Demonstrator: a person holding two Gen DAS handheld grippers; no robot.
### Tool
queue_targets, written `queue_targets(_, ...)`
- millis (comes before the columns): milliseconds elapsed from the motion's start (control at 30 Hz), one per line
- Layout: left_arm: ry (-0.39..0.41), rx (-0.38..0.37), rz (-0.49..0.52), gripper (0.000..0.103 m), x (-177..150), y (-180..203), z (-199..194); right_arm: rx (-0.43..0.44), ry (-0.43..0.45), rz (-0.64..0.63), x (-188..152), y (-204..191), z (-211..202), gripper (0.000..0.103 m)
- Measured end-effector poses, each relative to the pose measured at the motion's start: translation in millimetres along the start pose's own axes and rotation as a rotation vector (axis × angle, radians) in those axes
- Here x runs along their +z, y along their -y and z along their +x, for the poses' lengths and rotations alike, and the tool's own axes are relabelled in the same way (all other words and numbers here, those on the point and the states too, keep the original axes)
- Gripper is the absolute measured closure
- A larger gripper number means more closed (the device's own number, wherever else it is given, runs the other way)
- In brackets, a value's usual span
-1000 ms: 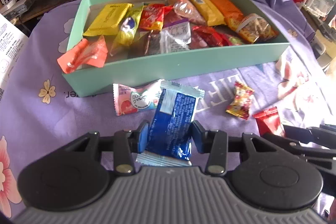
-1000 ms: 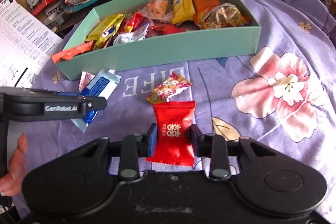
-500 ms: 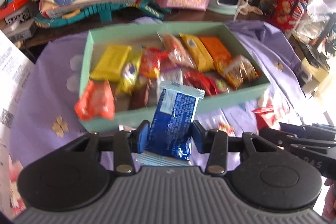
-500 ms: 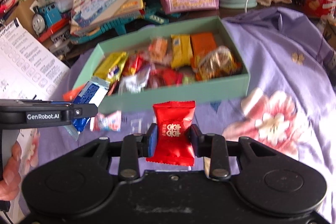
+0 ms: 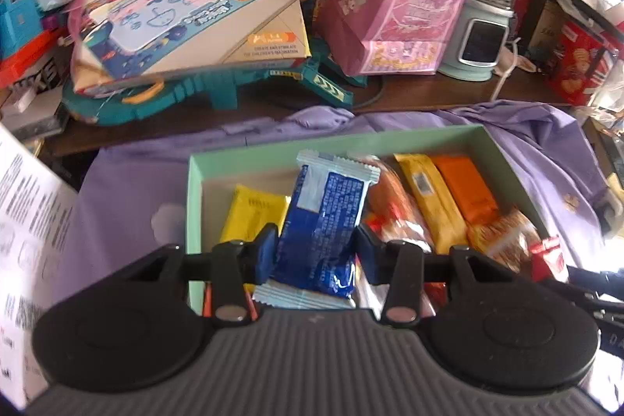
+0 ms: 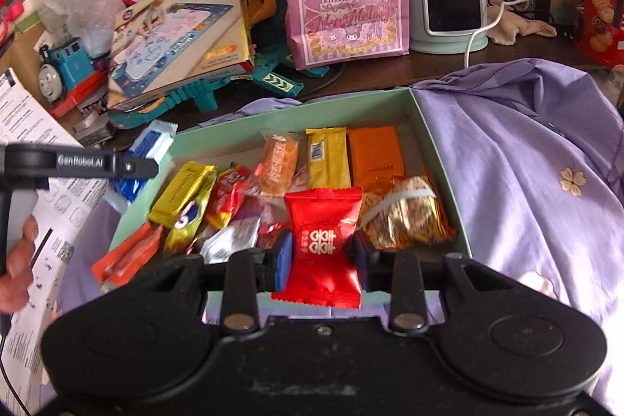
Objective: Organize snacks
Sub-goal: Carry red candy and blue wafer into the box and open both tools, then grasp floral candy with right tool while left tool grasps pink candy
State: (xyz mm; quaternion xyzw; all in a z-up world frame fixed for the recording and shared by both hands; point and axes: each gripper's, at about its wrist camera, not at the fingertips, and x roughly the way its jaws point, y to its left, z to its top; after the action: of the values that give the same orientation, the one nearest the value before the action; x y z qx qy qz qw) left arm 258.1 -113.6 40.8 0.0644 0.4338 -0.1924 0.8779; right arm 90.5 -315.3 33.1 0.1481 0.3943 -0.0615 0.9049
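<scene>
The left tongs (image 5: pixel 315 249) are gripping a blue packet (image 5: pixel 321 232), hiding snacks behind it in the green box (image 5: pixel 194 195). The right tongs (image 6: pixel 322 256) are clenching a red packet (image 6: pixel 322 240), its lower edge covering the box's near wall.

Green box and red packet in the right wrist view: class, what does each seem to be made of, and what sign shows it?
Green box: probably matte card; flat, thin, dull walls with sharp folded corners.
Red packet: likely glossy plastic film; shiny highlights, puffed body, crimped serrated ends.
</scene>
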Motion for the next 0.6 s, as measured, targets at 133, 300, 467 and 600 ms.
queue_targets(133,-0.026,0.02,0.024,0.06,19,1,35,0.003,-0.024,0.005,10,2,28,0.071)
queue_targets(300,-0.048,0.054,0.033,0.059,29,3,71,0.002,-0.045,0.021,18,10,53,0.071)
queue_targets(467,-0.056,0.122,0.001,0.017,32,3,88,-0.003,-0.029,0.062,22,17,61,0.029)
queue_targets(600,-0.05,0.105,0.024,0.012,21,8,80,-0.024,0.016,0.056,19,15,52,0.008)
